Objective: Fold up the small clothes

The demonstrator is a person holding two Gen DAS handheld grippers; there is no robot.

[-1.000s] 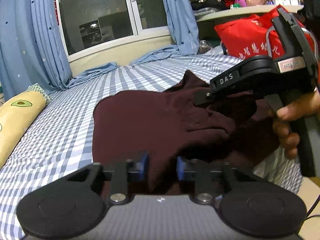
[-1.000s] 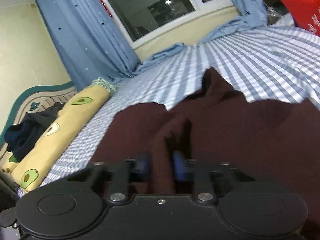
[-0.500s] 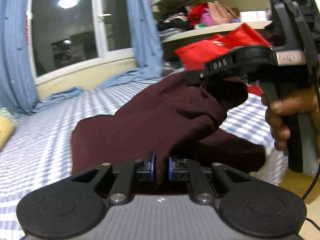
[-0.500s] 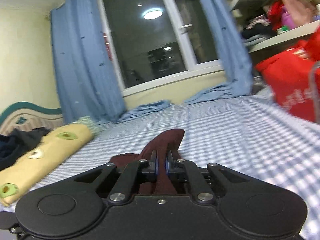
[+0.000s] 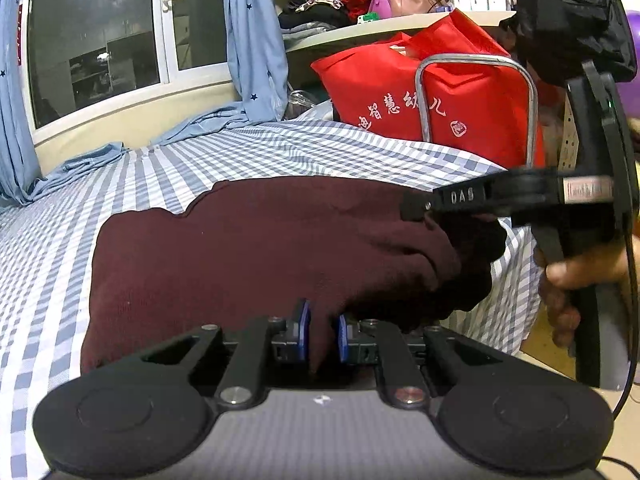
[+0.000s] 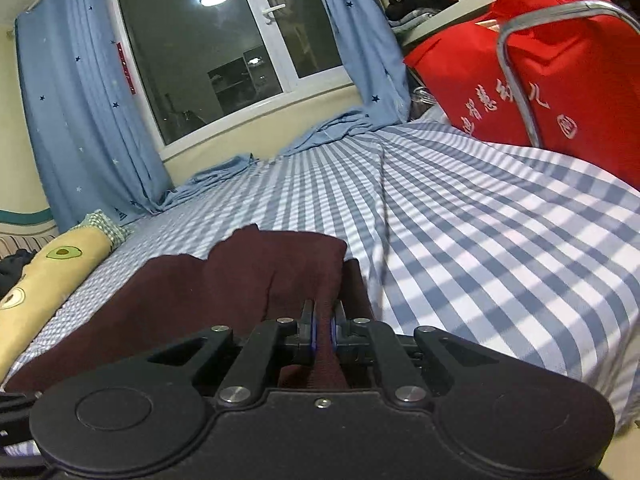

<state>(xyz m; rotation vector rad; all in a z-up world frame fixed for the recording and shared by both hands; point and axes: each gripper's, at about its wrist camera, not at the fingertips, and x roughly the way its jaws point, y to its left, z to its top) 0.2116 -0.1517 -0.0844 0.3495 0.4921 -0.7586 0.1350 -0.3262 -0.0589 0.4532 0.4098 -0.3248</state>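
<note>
Garment (image 5: 256, 248) pinched, hand (image 5: 576, 280) (left view only)

Left claw (image 5: 322, 336) slightly parted, right claw (image 6: 323, 330) pinched, both low.

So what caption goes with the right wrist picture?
Right gripper pinching the folded maroon garment on a checked bedsheet.

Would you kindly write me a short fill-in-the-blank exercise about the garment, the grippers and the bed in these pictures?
1. Both grippers pinch the same dark ____ garment.
2. The bed sheet has a blue and white ____ pattern.
3. Beyond the garment stands a ____ bag with white characters.
4. The right gripper has its fingers closed on a fold of ____.

Missing words: maroon; checked; red; cloth
</note>
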